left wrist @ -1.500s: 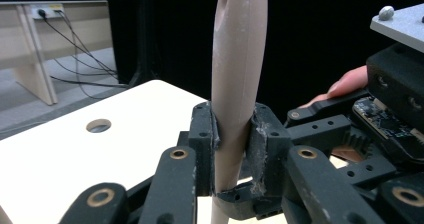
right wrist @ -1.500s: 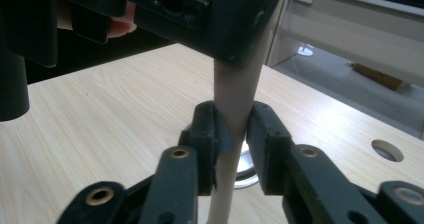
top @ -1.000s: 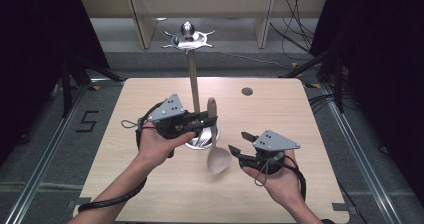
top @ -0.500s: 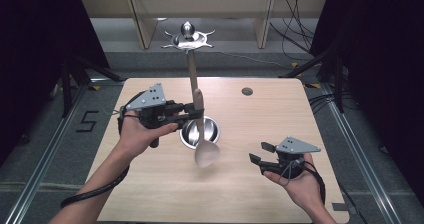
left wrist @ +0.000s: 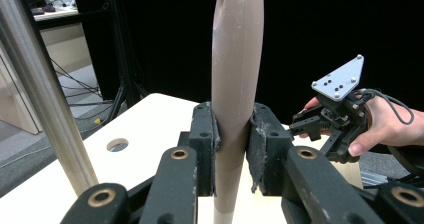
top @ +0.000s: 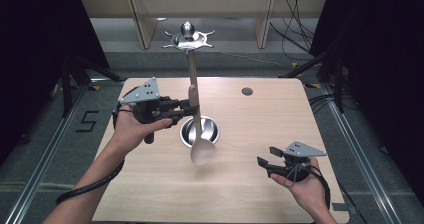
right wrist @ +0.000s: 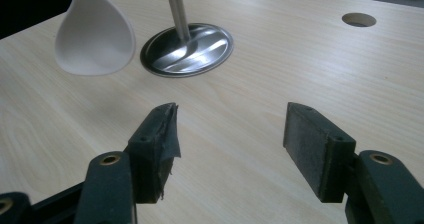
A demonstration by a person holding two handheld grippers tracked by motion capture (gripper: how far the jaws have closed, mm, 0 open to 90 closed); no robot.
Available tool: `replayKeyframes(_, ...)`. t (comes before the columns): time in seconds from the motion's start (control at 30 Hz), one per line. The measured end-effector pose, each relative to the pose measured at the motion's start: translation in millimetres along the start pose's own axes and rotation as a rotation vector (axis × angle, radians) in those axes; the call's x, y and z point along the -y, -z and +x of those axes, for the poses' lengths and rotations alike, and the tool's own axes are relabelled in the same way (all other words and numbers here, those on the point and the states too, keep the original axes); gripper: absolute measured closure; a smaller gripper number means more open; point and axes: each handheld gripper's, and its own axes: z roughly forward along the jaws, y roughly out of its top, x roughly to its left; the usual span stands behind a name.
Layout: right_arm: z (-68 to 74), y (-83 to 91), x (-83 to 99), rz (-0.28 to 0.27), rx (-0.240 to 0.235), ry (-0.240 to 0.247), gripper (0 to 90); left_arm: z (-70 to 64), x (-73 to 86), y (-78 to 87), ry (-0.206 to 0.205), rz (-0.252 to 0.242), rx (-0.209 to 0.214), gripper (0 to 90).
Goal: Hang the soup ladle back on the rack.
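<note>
The left gripper (top: 192, 107) pinches the big white spoon with a wooden handle (top: 201, 149) upright, likely to hang it; the right gripper (right wrist: 227, 129), nearer the person, spreads wide, empty

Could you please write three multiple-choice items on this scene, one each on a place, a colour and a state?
1. Where does the round metal stand base sit?
A. mid-table
B. on the floor
C. at the table's right edge

2. What colour is the bowl of the wooden-handled spoon?
A. red
B. white
C. black

3. How is the right claw?
A. shut on the spoon
B. shut on nothing
C. open, holding nothing

Answers: 1 A, the high view shows it on the wooden table; 2 B, it looks white; 3 C, its jaws stand apart, while the left claw grips the handle.
</note>
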Motion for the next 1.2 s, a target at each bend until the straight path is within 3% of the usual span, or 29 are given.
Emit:
replayKeyframes(0.03,-0.7,0.3,0.1,-0.004,0.013,0.001,39.0,0.5,-0.4,0.2,0.000,0.001,0.000,74.0)
replayKeyframes(0.07,1.8,0.5,0.8,0.007,-0.006,-0.050,39.0,1.1,-1.0,0.4,-0.001,0.004,0.003,74.0)
replayKeyframes(0.1,0.8,0.5,1.3,0.005,0.002,-0.048,38.9,1.4,-1.4,0.4,-0.002,0.004,0.004,74.1)
replayKeyframes(0.13,-1.9,0.3,1.3,-0.002,0.008,-0.016,38.9,2.1,-2.1,0.8,-0.003,0.006,0.006,74.1)
replayKeyframes(0.17,-1.1,0.2,1.9,0.005,0.000,-0.037,38.9,2.8,-2.7,1.2,-0.006,0.009,0.009,74.1)
replayKeyframes(0.2,-2.8,-0.3,2.4,-0.003,0.005,-0.019,38.9,3.3,-3.3,1.5,-0.008,0.011,0.011,74.1)
replayKeyframes(0.23,0.1,-0.9,3.1,-0.002,-0.010,-0.066,38.9,3.9,-4.0,1.9,-0.007,0.011,0.013,74.1)
replayKeyframes(0.33,-1.6,0.2,3.3,0.026,0.005,-0.058,38.9,6.2,-5.6,2.6,-0.005,0.012,0.032,74.0)
replayKeyframes(0.37,-0.1,0.0,3.7,0.026,-0.002,-0.079,38.9,7.0,-6.2,3.0,-0.004,0.015,0.035,74.0)
replayKeyframes(0.63,-2.2,-1.8,4.7,0.010,0.014,-0.050,38.9,12.9,-9.2,4.1,-0.003,0.025,0.045,74.0)
replayKeyframes(0.7,-1.8,-3.5,5.1,0.007,-0.004,-0.060,38.9,14.6,-10.3,4.1,0.001,0.026,0.047,74.0)
replayKeyframes(1.13,-1.7,-2.3,4.6,0.019,0.001,-0.057,38.9,25.3,-24.2,3.9,0.024,0.022,0.064,74.0)
replayKeyframes(1.2,-0.4,-2.0,4.5,0.032,-0.006,-0.075,38.9,27.1,-26.0,3.4,0.021,0.029,0.070,74.0)
